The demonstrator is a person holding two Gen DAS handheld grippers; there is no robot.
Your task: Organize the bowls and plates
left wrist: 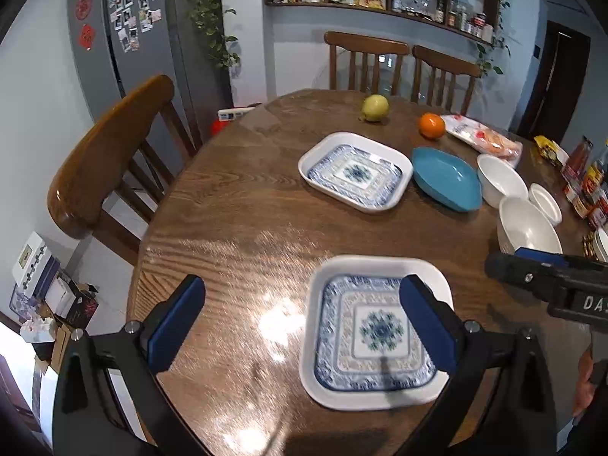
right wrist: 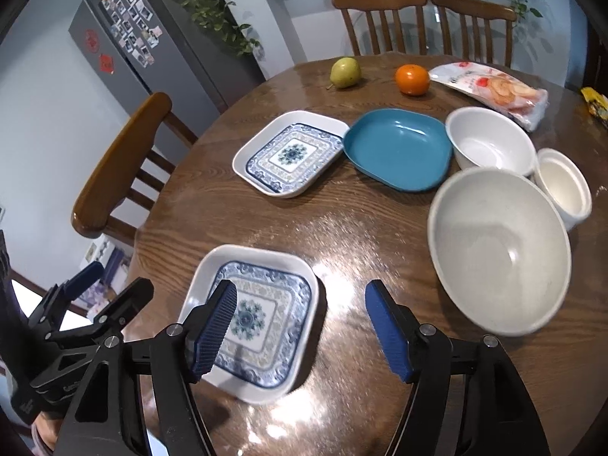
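Observation:
Two square white plates with blue patterns lie on the round wooden table. The near plate (left wrist: 364, 334) (right wrist: 266, 323) is at the front; the far plate (left wrist: 355, 171) (right wrist: 290, 157) is further back. Beside the far plate sit a blue dish (left wrist: 446, 178) (right wrist: 399, 148), a medium white bowl (left wrist: 501, 180) (right wrist: 490, 140), a large white bowl (left wrist: 528, 230) (right wrist: 497, 250) and a small white cup-bowl (left wrist: 545, 203) (right wrist: 564, 188). My left gripper (left wrist: 300, 323) is open above the near plate's left side. My right gripper (right wrist: 300, 326) is open over its right edge, and shows in the left wrist view (left wrist: 547, 281).
A pear (right wrist: 345, 72), an orange (right wrist: 412, 79) and a snack bag (right wrist: 494, 89) lie at the back of the table. Jars (left wrist: 585, 182) stand at the right edge. Wooden chairs (left wrist: 102, 159) (right wrist: 383, 19) surround the table.

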